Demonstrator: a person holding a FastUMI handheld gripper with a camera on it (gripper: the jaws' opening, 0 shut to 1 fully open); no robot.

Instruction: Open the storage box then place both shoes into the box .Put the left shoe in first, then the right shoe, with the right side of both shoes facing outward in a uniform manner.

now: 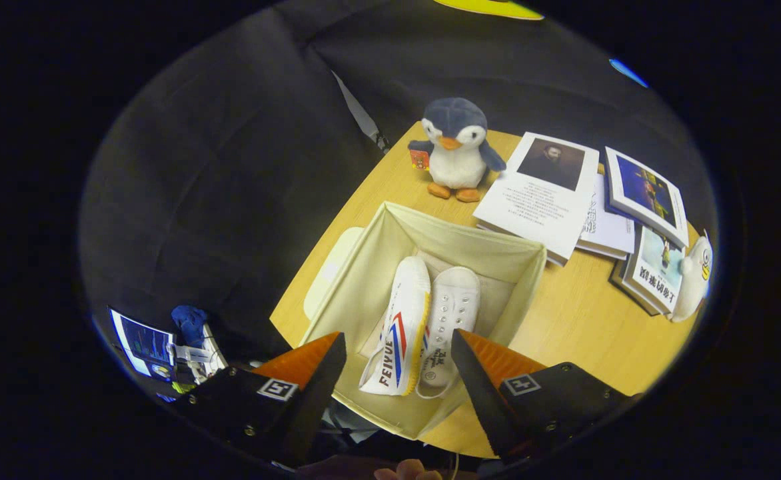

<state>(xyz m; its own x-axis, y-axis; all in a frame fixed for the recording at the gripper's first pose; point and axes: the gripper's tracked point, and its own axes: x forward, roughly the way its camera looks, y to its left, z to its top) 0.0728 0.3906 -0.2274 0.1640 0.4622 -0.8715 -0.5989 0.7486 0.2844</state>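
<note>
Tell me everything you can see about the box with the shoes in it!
The storage box is cream-coloured and looks like soft fabric, with thin walls that sag a little. It is open on top and sits on the wooden table, near the penguin toy and books. Inside, two white shoes lie side by side: one on its side showing red and blue stripes, one laces up. The open claw hovers above it.

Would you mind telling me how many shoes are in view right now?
2. Both lie side by side inside the open storage box, between the open gripper's fingers: one shoe on its side, the other shoe sole-down beside it.
</note>
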